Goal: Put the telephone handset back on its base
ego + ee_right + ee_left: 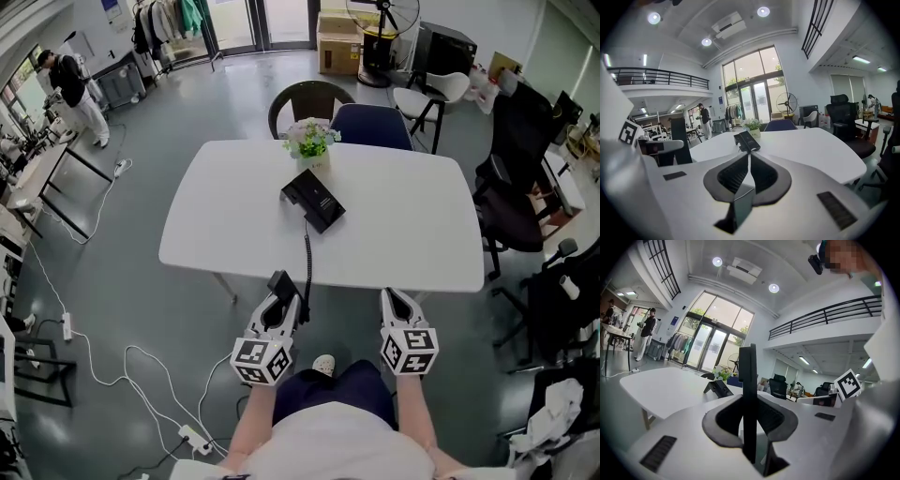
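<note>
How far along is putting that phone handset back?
Done: the handset is gripped upright in the left gripper. In hand: it hangs by the table's near edge. Left: setting it on the base mid-table. The right gripper is shut, empty.

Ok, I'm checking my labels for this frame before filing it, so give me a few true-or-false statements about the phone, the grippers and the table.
1. The left gripper is clamped on the black handset. True.
2. The handset lies on its base. False: it is held off the near edge of the table, joined to the base by the cord.
3. The right gripper grips the cord. False: its jaws are together with nothing between them.
4. A small potted plant stands on the table just beyond the base. True.
</note>
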The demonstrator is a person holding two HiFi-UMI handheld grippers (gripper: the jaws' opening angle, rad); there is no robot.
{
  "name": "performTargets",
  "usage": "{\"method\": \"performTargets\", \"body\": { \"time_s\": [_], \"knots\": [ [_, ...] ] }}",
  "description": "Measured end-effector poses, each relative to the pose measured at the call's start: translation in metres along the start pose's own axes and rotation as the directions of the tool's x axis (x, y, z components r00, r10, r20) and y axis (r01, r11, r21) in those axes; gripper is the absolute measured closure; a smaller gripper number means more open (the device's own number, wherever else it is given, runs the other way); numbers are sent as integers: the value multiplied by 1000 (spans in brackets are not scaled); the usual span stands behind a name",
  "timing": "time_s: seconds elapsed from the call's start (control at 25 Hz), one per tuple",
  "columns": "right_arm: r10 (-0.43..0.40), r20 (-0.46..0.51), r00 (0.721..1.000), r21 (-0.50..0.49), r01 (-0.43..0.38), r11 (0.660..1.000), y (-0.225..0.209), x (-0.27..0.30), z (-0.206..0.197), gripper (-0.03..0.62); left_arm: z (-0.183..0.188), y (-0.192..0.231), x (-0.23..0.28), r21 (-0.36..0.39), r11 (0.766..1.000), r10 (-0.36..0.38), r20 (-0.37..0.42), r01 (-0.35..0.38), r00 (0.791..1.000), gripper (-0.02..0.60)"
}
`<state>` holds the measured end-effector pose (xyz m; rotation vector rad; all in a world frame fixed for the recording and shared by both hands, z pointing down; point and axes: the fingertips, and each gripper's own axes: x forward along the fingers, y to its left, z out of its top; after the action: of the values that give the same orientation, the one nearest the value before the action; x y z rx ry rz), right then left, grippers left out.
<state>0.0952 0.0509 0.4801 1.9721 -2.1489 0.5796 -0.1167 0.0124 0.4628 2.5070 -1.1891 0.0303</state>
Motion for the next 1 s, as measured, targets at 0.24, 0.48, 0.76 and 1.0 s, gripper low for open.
{"method": "performTargets", "body": {
  "time_s": [0.24, 0.48, 0.76, 1.0],
  "knots": [
    [-30, -28, 999, 20, 31, 999, -2, -3, -11, 554, -11, 3, -6, -19, 1000, -7, -32, 7, 999, 497],
    [-31, -54, 998, 24, 33, 999, -1, 0, -22, 554, -26, 9, -7, -57, 998, 1, -58, -4, 998, 497],
    [-38, -72, 997, 20, 39, 999, -10, 11, -17, 554, -22, 9, 13, -74, 997, -16, -57, 11, 998, 497],
    [-28, -70, 997, 12, 29, 1000, -20, 33, -1, 554, -15, 14, 39, -87, 996, -14, -58, 9, 998, 497]
  ]
}}
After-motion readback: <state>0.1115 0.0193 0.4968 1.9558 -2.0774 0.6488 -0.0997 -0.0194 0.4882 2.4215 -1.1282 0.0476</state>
